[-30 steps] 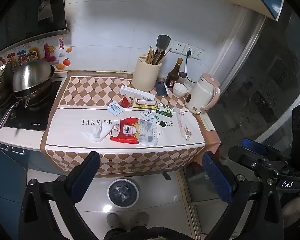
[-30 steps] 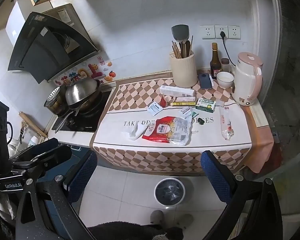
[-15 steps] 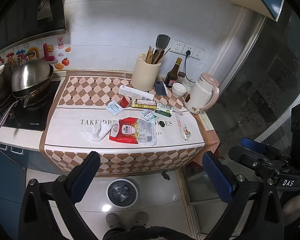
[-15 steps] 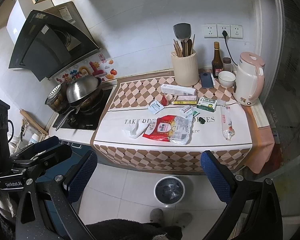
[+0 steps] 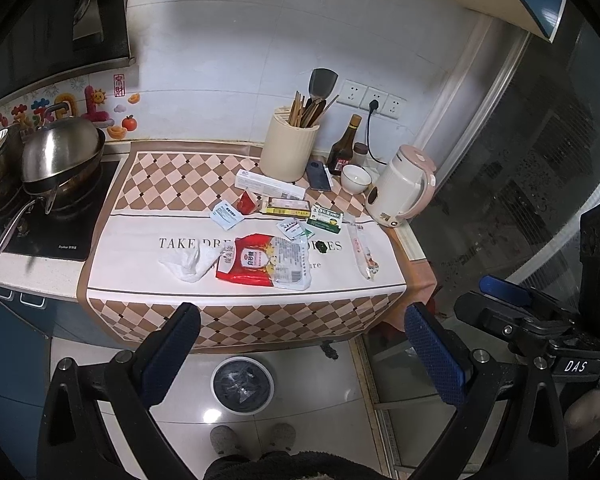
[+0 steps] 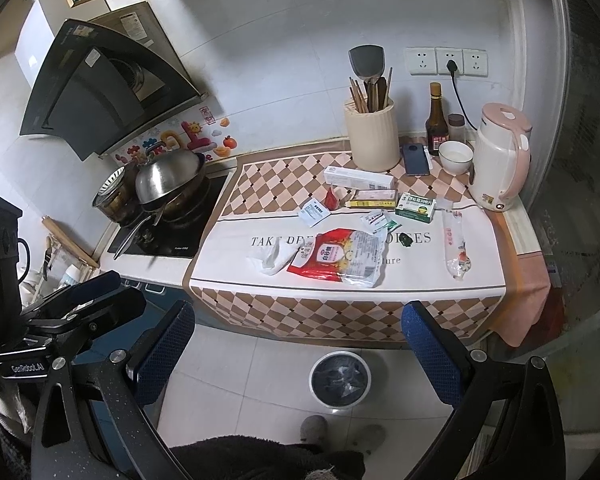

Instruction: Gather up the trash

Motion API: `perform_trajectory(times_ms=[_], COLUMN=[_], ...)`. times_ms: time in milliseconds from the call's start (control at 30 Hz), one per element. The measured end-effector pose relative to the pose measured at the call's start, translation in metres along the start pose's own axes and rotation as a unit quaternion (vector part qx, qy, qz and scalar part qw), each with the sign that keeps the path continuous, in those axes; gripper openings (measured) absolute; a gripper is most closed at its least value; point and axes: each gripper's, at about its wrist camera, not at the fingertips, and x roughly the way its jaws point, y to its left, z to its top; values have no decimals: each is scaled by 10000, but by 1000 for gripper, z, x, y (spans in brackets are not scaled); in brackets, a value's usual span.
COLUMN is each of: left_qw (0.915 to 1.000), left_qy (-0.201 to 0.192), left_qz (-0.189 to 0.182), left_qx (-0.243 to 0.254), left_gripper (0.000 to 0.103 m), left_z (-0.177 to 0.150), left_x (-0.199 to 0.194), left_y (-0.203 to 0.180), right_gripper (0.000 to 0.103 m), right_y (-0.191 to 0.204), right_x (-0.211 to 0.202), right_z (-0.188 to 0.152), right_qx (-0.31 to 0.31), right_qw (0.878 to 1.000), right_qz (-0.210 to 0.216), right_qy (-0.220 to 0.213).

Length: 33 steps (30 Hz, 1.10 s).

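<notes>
Several scraps litter the checked cloth: a crinkly red-and-clear plastic bag [image 5: 265, 261] and a crumpled white tissue [image 5: 189, 263] near its front edge, flat paper sachets [image 5: 225, 215] and cardboard boxes [image 5: 325, 218] toward mid-cloth. A round, liner-fitted bin [image 5: 242, 384] stands on glossy floor tiles below. Left gripper [image 5: 300, 354] and right gripper [image 6: 300, 350] hang wide open and empty before that front edge.

The right hand-held gripper [image 6: 298, 336] hangs wide open and empty above the floor, short of the desk [image 6: 340, 312]. On the desk's cloth lie a red-and-clear food bag [image 6: 340, 258], a crumpled white tissue [image 6: 270, 258] touching its left edge, a long clear wrapper [image 6: 454, 244] well to the right, and several small boxes and sachets behind. A round bin [image 6: 340, 378] stands on the floor below. The left hand-held gripper [image 6: 80, 304] shows at the left edge.
</notes>
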Motion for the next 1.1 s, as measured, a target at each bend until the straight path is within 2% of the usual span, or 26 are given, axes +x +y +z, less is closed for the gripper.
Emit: perform_trajectory(times_ms=[1100], left_qw=[10000], left_qy=[22], left_qz=[-59], left_qx=[-8], left_gripper=[103], left_z=[-6], left_x=[-2], left_y=[-9], right_gripper=[103], right_y=[7], right_x=[1], right_z=[-6], right_qx=[1], right_qw=[10000], right_qz=[38], right_qy=[24])
